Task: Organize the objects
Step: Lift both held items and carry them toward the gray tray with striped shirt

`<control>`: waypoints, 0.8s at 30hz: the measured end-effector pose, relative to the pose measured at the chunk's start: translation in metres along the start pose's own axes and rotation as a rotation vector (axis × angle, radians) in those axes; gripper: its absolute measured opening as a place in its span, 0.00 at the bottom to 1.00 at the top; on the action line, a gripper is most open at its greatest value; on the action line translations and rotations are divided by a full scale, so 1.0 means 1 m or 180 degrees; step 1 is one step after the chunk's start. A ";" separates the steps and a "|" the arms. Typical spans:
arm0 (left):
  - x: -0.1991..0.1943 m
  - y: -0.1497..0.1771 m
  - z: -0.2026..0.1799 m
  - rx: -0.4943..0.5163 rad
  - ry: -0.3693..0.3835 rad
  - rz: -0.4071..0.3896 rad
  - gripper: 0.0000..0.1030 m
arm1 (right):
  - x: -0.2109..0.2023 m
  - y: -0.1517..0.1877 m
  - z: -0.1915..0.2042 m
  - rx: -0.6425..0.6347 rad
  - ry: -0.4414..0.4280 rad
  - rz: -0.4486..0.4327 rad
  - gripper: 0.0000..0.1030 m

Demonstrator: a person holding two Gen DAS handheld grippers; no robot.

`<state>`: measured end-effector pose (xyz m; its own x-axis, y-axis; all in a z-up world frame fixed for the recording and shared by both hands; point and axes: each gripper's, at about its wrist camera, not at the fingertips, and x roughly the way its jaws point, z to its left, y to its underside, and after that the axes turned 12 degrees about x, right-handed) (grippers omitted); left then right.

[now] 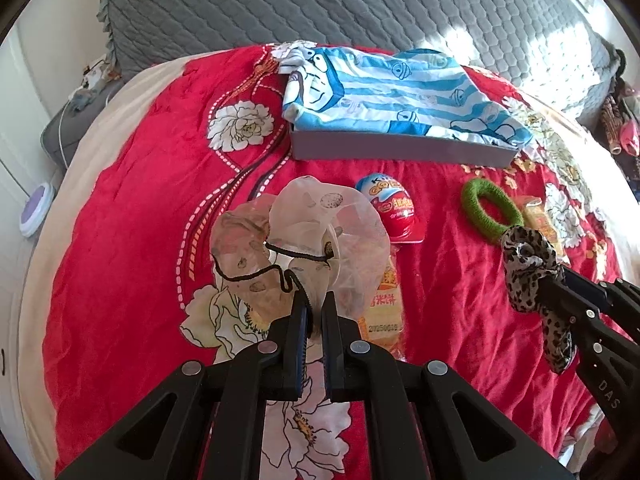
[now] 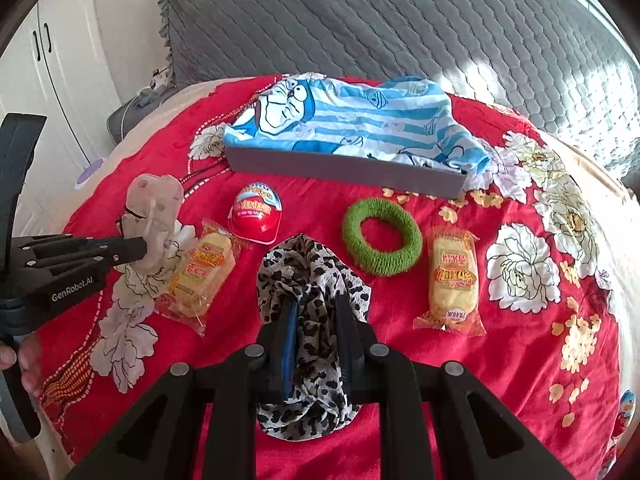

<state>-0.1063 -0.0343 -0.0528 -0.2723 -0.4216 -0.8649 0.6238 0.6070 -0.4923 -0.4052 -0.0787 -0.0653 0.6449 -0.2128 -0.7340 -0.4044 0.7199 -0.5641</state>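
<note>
My left gripper (image 1: 315, 300) is shut on a sheer beige scrunchie (image 1: 304, 232) with a black elastic, held above the red floral blanket; it also shows in the right wrist view (image 2: 154, 220). My right gripper (image 2: 316, 304) is shut on a leopard-print scrunchie (image 2: 312, 276), which the left wrist view (image 1: 528, 272) shows at the right. A green knitted ring (image 2: 382, 240), a red chocolate egg (image 2: 256, 214) and two yellow snack packets (image 2: 204, 276) (image 2: 454, 276) lie on the blanket. A grey box (image 2: 344, 168) at the back holds a blue striped cartoon cloth (image 2: 348, 120).
The red blanket (image 2: 500, 380) covers a bed with a grey quilted headboard (image 2: 360, 20) behind. White cupboards (image 2: 52, 80) stand at the left. Another egg (image 2: 626, 408) peeks in at the far right edge. A purple round device (image 1: 36, 208) lies beside the bed.
</note>
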 end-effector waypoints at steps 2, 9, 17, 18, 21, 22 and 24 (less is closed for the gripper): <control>-0.002 -0.002 0.000 -0.0019 -0.0014 -0.0003 0.06 | -0.004 -0.002 0.001 0.0002 -0.0018 -0.0027 0.18; -0.005 -0.008 0.001 -0.0046 -0.0038 -0.0044 0.06 | -0.012 -0.010 0.004 0.0015 -0.0063 -0.0111 0.18; -0.008 -0.020 0.001 -0.0077 -0.0053 -0.0086 0.06 | -0.016 -0.018 0.004 0.0009 -0.0094 -0.0187 0.18; -0.008 -0.022 0.001 -0.0090 -0.0067 -0.0088 0.06 | -0.016 -0.019 0.003 0.0016 -0.0095 -0.0191 0.18; -0.007 -0.028 0.001 -0.0083 -0.0085 -0.0093 0.06 | -0.016 -0.023 0.001 0.0035 -0.0094 -0.0204 0.18; -0.007 -0.030 0.001 -0.0073 -0.0088 -0.0100 0.06 | -0.015 -0.025 0.001 0.0035 -0.0091 -0.0203 0.18; -0.006 -0.034 0.001 -0.0071 -0.0103 -0.0112 0.06 | -0.014 -0.028 -0.001 0.0061 -0.0093 -0.0214 0.18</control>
<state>-0.1252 -0.0530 -0.0308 -0.2698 -0.4643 -0.8436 0.5978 0.6061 -0.5247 -0.4037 -0.0969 -0.0393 0.6890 -0.2421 -0.6832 -0.3472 0.7171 -0.6043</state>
